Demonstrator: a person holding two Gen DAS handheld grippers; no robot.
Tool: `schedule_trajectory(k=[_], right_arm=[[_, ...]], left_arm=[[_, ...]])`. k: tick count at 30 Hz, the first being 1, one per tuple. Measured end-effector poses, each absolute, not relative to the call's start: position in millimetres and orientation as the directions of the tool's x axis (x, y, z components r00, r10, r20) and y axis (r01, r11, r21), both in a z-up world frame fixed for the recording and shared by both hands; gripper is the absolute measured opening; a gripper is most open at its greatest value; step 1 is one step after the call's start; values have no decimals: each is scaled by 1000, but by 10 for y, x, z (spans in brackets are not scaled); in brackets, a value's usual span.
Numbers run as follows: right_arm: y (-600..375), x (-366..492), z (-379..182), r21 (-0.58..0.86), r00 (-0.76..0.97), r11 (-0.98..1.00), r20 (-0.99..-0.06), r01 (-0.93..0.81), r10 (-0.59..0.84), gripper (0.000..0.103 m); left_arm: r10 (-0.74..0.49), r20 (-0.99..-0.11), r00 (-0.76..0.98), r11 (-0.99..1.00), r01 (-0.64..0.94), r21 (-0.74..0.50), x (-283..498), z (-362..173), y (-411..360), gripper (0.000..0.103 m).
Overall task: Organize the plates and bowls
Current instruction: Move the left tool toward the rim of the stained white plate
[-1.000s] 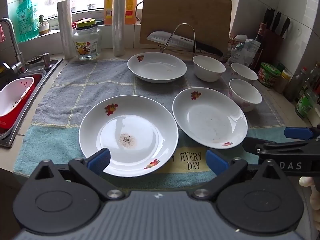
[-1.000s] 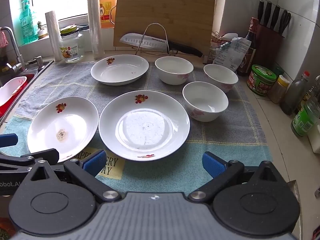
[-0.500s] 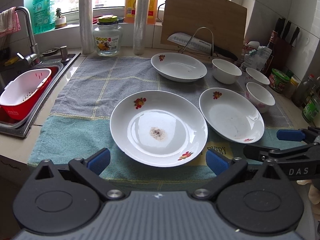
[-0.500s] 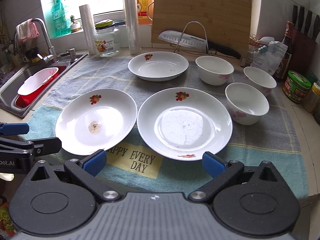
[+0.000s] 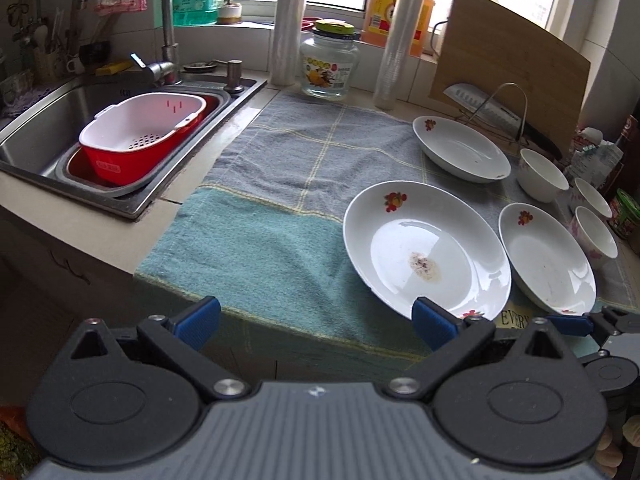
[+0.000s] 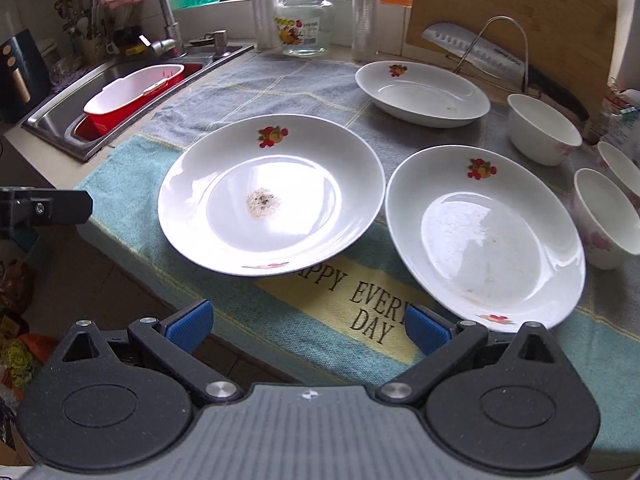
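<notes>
Both grippers, left [image 5: 316, 322] and right [image 6: 308, 326], were held with fingers apart, empty. White glazed ceramic plate with fruit motif [image 6: 270, 194] lay frame centre on the towel [image 6: 240, 304]. Judged stiff, slippery, breakable; grip at near rim.

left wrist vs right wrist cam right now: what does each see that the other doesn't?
Left wrist only: the full sink basin with the perforated floor of the white strainer basket, and the green-lidded jar at far right.

Right wrist only: the towel's full "HAPPY EVERY DAY" print and a dark appliance at far left.

Both: the stained plate, the plate beside it, the back plate, three bowls, cutting board, knife, glass jar. Left tool and right tool are both open, holding nothing.
</notes>
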State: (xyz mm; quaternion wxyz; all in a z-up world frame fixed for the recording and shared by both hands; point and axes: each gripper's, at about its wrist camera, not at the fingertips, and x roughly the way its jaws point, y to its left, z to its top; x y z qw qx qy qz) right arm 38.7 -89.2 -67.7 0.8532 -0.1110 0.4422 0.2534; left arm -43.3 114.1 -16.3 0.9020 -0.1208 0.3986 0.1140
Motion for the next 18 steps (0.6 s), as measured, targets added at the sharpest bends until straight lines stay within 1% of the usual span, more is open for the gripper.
schedule_trajectory(k=[3,12,18], right_arm=[[-839,453,-796,60,449,822,-814,-567,369,103],[-675,555,-1001,19,448,747,-790,-665,419,103],[-621,626,-1040,7,471,737,-765,-676,440,103]], left_arm=[[135,-750,648,933,-338,-124,-424,-143,1147,101],[229,-766,601,907,-417,-55,-372,-90,1015,101],[222,-774,593,913,-404,-48,-269,-67,968,101]])
